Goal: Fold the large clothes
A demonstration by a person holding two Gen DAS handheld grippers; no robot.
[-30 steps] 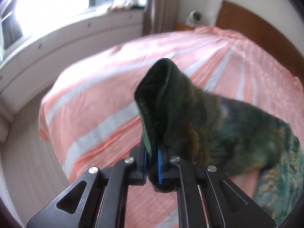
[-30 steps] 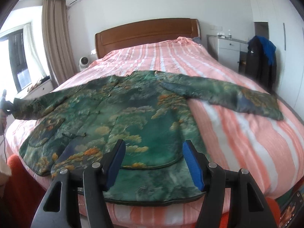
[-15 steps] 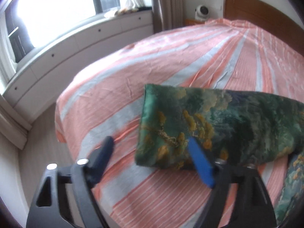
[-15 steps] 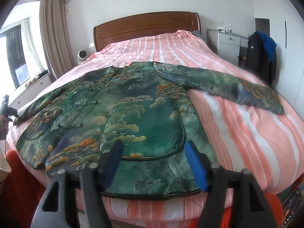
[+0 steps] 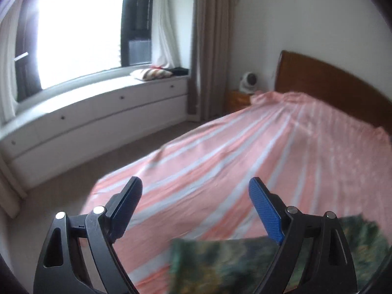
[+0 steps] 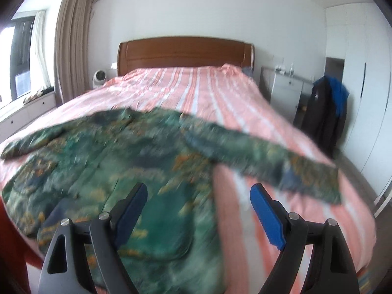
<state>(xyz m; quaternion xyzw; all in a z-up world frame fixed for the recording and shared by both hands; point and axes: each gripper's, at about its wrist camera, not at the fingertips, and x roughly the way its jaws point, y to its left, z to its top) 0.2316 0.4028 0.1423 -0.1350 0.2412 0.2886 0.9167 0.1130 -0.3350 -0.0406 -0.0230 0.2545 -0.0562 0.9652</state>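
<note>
Green floral-print satin jacket (image 6: 137,161) flat on pink striped bedspread (image 6: 281,220), frame centre. Left gripper (image 5: 195,196) wide open, empty; right gripper (image 6: 199,197) just opening (2 jaws clear, nothing gripped).

Room is lit by daylight from the window (image 5: 80,34), which is blown out to plain white w/ glare. Walls are seen bright, no hard shadows. Both pics are bent round at the edges, w/ dark corners. The green jacket (image 6: 127,161) and striped bed cover (image 5: 245,161) are smeared by motion blur.
</note>
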